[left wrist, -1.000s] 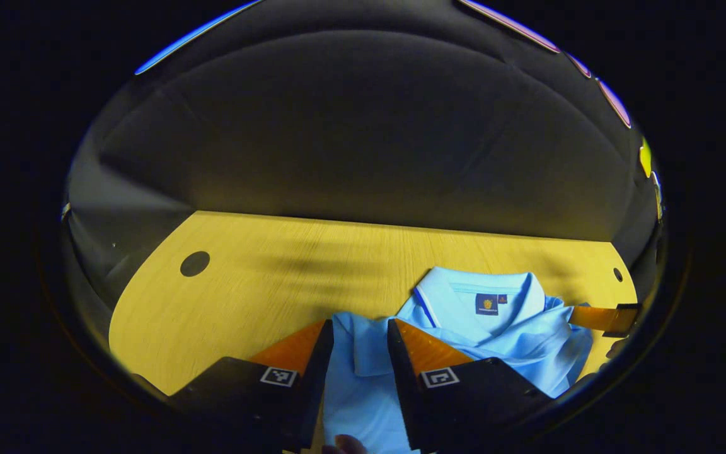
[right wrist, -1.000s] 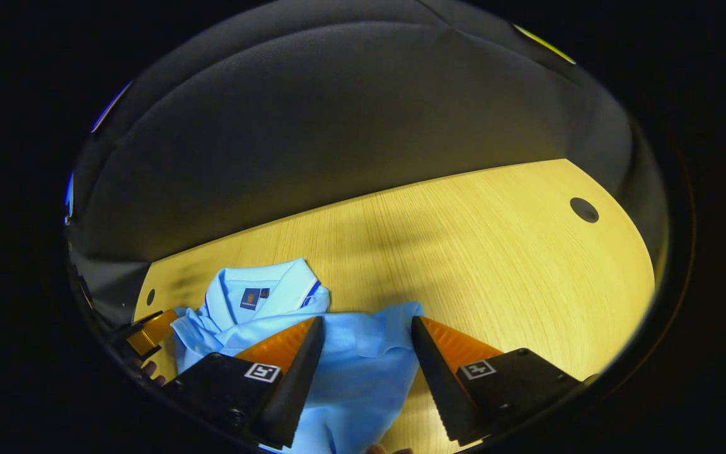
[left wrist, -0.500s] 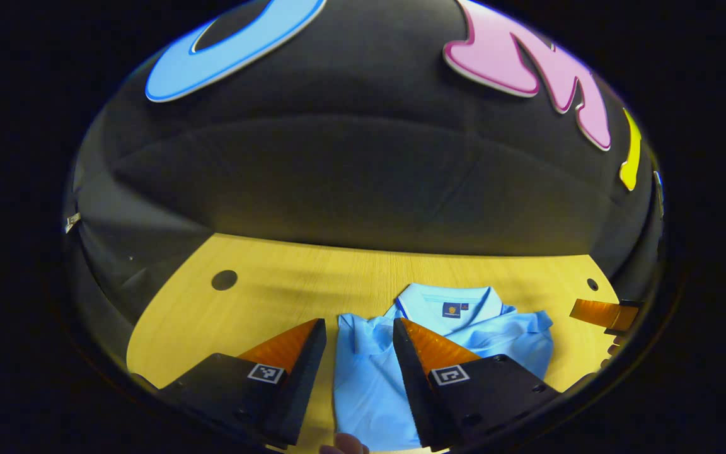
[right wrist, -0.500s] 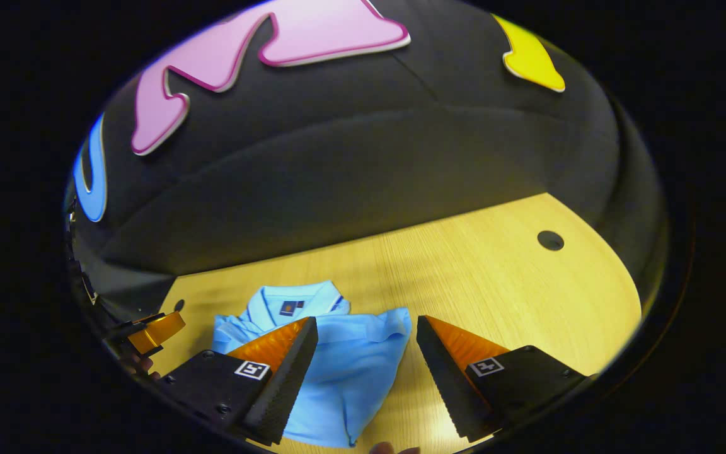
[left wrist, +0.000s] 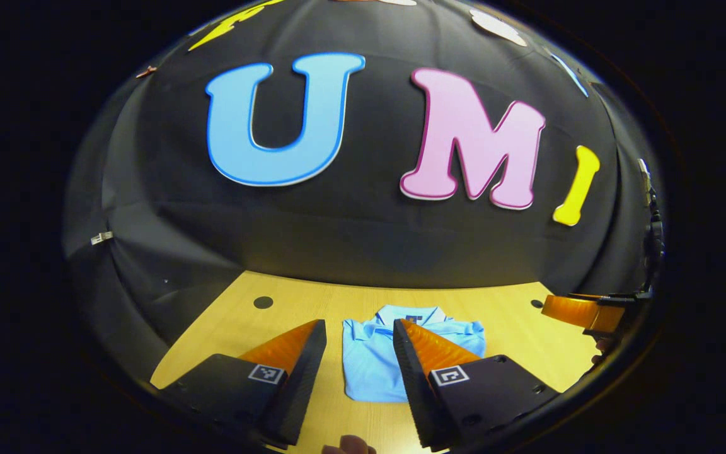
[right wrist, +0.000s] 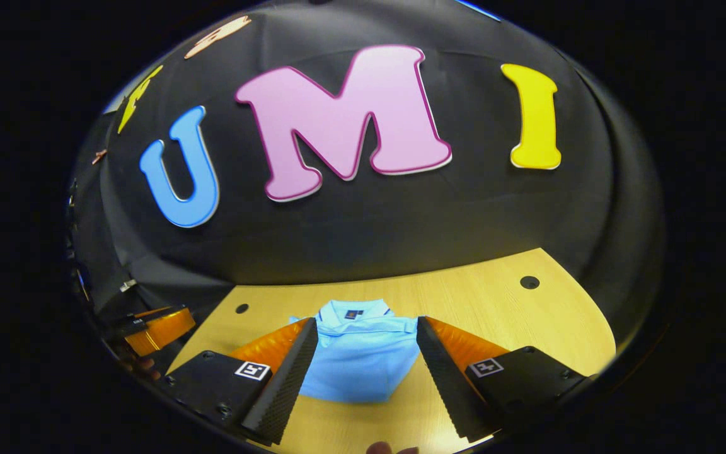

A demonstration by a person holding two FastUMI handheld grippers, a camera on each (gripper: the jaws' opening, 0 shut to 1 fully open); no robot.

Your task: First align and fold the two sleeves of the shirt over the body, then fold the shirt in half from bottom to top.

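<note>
Black cloth forms the booth wall behind a pale wooden bench (left wrist: 287, 309), in which round holes (right wrist: 529, 282) are cut near the far corners. On the bench, near its middle, a light blue shirt (right wrist: 363, 366) is laid folded into a compact rectangle, collar (left wrist: 410, 313) toward the wall. The left gripper (left wrist: 359, 372) is held above the bench with its fingers spread apart, nothing between them. The right gripper (right wrist: 363, 378) is likewise held parted and empty.

A light wooden surface (left wrist: 495, 315) with small round holes (right wrist: 529, 282) near its far corners meets the black cloth wall (right wrist: 401, 221) behind it.
</note>
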